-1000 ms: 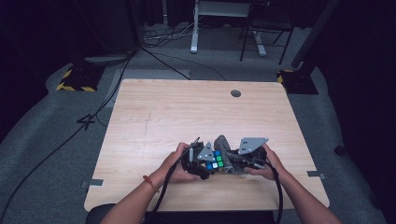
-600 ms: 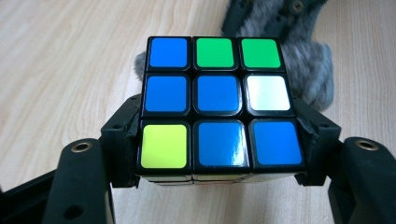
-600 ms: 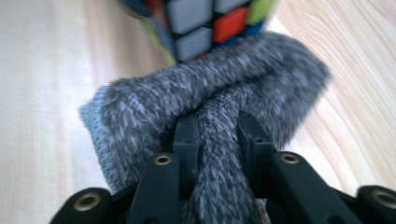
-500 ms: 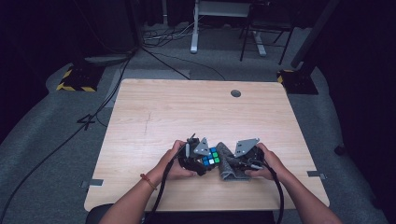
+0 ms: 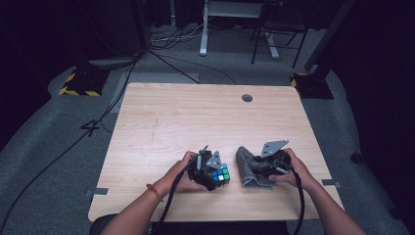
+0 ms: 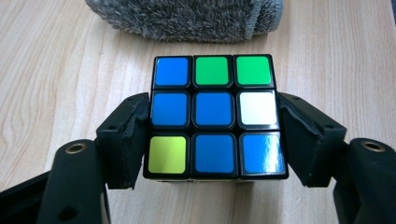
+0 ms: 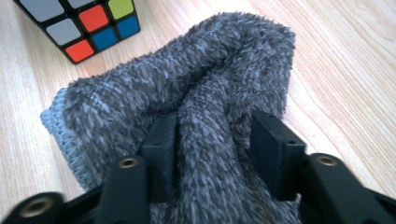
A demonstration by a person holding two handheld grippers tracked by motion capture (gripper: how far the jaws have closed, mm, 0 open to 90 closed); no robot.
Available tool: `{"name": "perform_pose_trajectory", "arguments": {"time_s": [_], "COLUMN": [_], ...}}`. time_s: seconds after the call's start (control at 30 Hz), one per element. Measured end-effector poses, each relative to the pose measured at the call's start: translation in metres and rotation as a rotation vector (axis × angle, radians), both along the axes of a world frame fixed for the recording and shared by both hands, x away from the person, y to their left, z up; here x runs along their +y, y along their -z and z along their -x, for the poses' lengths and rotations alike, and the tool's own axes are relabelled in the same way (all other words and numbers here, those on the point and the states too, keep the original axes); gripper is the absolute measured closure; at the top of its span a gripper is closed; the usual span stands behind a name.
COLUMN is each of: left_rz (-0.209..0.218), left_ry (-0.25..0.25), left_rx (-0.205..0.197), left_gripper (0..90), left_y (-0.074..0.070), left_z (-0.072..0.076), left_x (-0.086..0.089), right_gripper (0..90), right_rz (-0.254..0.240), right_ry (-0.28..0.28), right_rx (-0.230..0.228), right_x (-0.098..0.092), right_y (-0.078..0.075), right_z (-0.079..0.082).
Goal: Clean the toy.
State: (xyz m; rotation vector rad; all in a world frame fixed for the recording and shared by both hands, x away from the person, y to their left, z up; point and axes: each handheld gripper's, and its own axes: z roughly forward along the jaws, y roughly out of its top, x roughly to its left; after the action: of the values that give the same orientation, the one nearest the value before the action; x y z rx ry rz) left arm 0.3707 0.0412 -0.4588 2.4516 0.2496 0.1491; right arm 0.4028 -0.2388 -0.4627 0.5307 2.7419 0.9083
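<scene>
Counter: a pale wood-grain counter (image 5: 195, 117) with a small round dark grommet (image 5: 247, 98) near its far edge; both hands work at its near edge.
Cube: a black-framed plastic puzzle cube with coloured stickers (image 6: 214, 116) stands on the counter, left of the cloth in the high view (image 5: 219, 174). The face towards the left claw is mostly blue, with two green squares in the top row, one white at the right of the middle row and one yellow-green at the lower left.
Left claw: the left claw (image 6: 212, 140) has its two black jaws flanking the cube's lower two rows. The left pad (image 6: 135, 135) lies against the cube's side; the right pad sits at the opposite side, with contact there hard to judge. These jaws have just been opening, the cube between them.
Left hand: the left hand (image 5: 183, 174) grips the claw body; an orange band is on that wrist.
Cloth: a grey fuzzy cloth, bunched and folded (image 7: 187, 93), lies on the counter just right of the cube, apart from it (image 5: 247, 169).
Right claw: the right claw (image 7: 215, 140) straddles a raised fold of the cloth. Its jaws have just been opening and now stand spread, with a gap between the fold and the right pad.
Right hand: the right hand (image 5: 288, 169) holds its claw low over the cloth.
</scene>
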Motion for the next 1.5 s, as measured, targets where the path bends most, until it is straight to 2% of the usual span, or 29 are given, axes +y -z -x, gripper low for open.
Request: {"name": "perform_pose_trajectory", "arguments": {"time_s": [0.27,0.37,0.43,0.67,0.77,0.87,0.9,1.03,1.13,1.27,1.4,1.5], "left_rz": [-0.020,-0.036,-0.041,-0.037,-0.053,-0.072,-0.077,-0.101,-0.070,-0.058,-0.058,-0.058], "left_ry": [0.002,0.005,0.000,-0.010,0.000,0.017,0.024,0.004,0.021,0.039,0.043,0.055], "left_rx": [-0.010,-0.009,-0.016,0.003,0.002,-0.003,0.002,-0.052,-0.020,0.003,0.015,0.030], "left_gripper": [25.8,25.2,24.0,24.1,26.3,29.7,30.5,35.5,38.8,38.3,37.2,36.8], "left_y": [0.000,0.000,0.001,0.003,0.003,0.003,0.003,0.004,0.004,0.004,0.005,0.006], "left_z": [0.006,0.011,0.014,0.021,0.025,0.030,0.031,0.040,0.041,0.043,0.045,0.046], "left_x": [0.003,0.007,0.011,0.022,0.024,0.024,0.024,0.023,0.025,0.025,0.024,0.025], "right_gripper": [42.8,39.4,37.8,33.1,31.2,29.9,29.6,28.6,28.6,28.6,27.4,27.6], "right_rz": [-0.025,-0.018,-0.036,-0.107,-0.133,-0.142,-0.142,-0.149,-0.141,-0.113,-0.093,-0.069], "right_ry": [-0.007,0.002,0.014,0.034,0.018,-0.029,-0.041,-0.127,-0.158,-0.188,-0.185,-0.169], "right_rx": [-0.041,-0.063,-0.071,-0.118,-0.144,-0.161,-0.162,-0.127,-0.125,-0.116,-0.110,-0.125], "right_x": [0.001,0.000,-0.002,-0.005,0.000,0.011,0.014,0.032,0.046,0.061,0.063,0.061], "right_y": [-0.006,-0.008,-0.010,-0.020,-0.026,-0.028,-0.028,-0.023,-0.018,-0.008,-0.002,0.002], "right_z": [0.008,0.009,0.009,0.016,0.025,0.035,0.037,0.051,0.059,0.063,0.061,0.059]}}
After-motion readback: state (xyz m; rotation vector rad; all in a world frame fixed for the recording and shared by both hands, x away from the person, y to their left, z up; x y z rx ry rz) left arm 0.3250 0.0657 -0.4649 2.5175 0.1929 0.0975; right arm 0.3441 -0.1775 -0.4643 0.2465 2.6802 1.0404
